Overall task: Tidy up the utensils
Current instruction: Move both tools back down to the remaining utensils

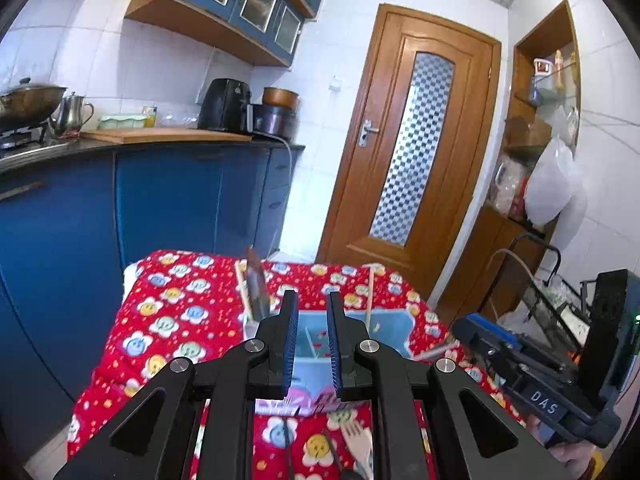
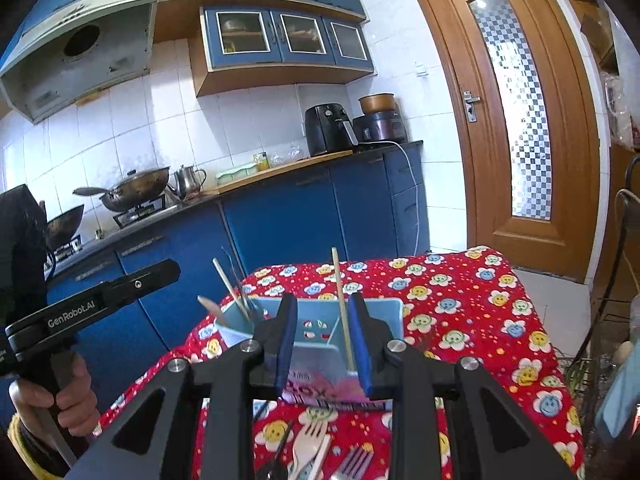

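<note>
Nearest the right wrist camera, a pale fork (image 2: 308,450) and a metal fork (image 2: 354,462) lie on the red flowered cloth (image 2: 460,300) covering the worktop. Above them the right tool (image 2: 325,344) hangs with its blue-padded fingers spread, nothing between them. The left tool (image 1: 313,344) likewise stands parted and empty. Just beyond both sits the light blue utensil box (image 2: 390,314), divided into compartments, with a chopstick (image 2: 342,308) standing upright in it and more utensils leaning at its left end. Farther back run the blue cabinets (image 2: 280,220) and a wooden door (image 2: 512,112).
</note>
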`<state>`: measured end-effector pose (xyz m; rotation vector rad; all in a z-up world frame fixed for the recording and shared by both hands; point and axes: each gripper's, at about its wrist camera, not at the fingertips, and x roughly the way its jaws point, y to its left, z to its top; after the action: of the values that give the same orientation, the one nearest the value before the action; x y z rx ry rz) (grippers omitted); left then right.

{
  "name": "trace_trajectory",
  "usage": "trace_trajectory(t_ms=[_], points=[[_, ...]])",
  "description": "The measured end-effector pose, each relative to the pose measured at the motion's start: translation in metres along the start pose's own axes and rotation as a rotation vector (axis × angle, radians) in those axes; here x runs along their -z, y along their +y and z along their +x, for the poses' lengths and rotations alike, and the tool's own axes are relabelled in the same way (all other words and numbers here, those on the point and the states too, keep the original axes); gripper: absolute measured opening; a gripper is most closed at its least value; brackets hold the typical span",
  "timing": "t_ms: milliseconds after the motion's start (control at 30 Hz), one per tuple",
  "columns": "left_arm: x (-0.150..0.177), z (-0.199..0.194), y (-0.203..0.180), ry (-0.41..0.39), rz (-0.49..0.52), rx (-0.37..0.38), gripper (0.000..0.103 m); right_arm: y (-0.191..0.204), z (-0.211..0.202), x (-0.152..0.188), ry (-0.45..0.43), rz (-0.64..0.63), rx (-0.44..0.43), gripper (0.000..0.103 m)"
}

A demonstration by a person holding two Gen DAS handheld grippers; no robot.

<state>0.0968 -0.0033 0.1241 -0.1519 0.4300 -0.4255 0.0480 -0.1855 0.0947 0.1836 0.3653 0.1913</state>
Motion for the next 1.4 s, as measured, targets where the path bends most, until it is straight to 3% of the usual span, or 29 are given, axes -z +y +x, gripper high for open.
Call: trace_trajectory(t_ms=[733,1400], points=[[0.065,-0.023,-0.005,0.218,0.005,-0.032,0.014,-0.002,-0.041,0.06,0.16,0.093,0.033,0.032],[0.123,0.013,0.004,0.497,0.036,-0.09,0.014,-0.025,-0.031,0.1,0.301,0.16,0.06,0.037]])
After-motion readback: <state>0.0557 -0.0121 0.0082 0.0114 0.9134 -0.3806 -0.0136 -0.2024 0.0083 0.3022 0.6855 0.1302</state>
